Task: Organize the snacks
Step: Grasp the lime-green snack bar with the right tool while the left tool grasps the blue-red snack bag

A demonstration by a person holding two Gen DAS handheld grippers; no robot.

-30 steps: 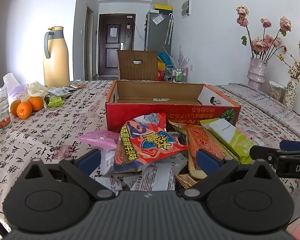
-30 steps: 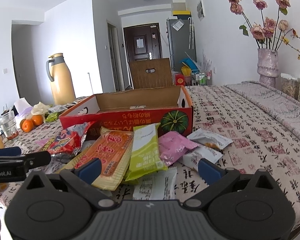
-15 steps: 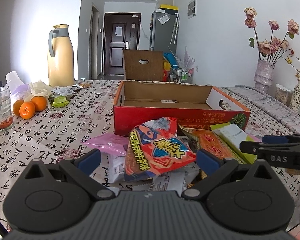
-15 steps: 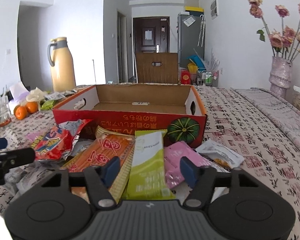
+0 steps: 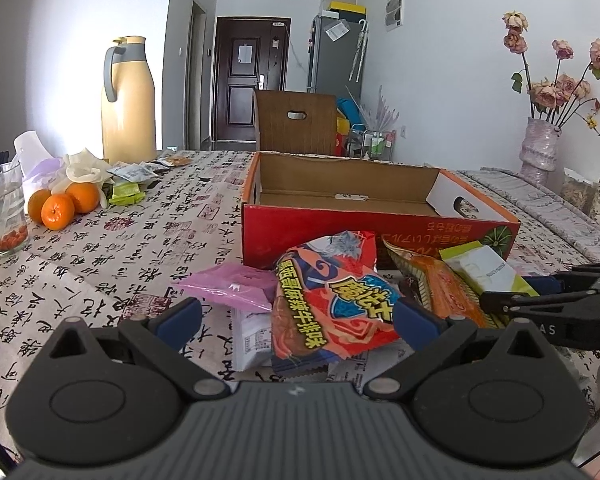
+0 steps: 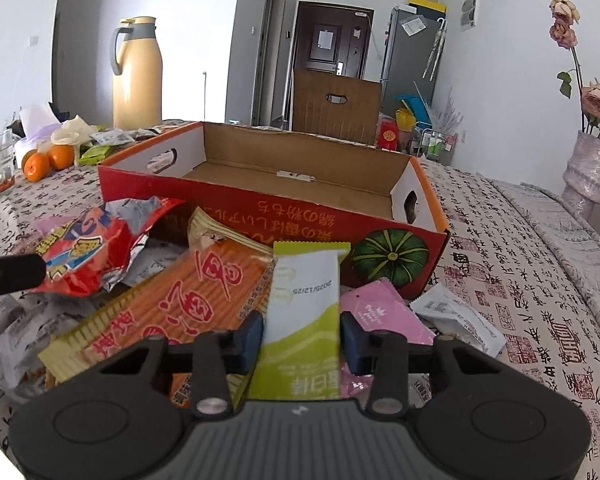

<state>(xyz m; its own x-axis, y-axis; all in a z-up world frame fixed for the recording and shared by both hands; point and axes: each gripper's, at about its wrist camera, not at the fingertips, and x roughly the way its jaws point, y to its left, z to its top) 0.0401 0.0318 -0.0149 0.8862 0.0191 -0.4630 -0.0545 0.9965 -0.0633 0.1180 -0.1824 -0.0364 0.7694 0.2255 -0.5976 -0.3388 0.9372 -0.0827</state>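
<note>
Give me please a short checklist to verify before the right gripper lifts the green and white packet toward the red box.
1. Right gripper closed on the green and white packet: ok, both pads sit against its sides after the jaws have just been closing.
2. Only one packet between the pads: cannot tell, the orange packet lies right beside it.
3. Red box open and with free space: ok, no snacks are seen inside.
4. Left gripper out of the way: ok, it is open around the red chip bag, apart from the right one.
5. Grip firm enough: cannot tell.
</note>
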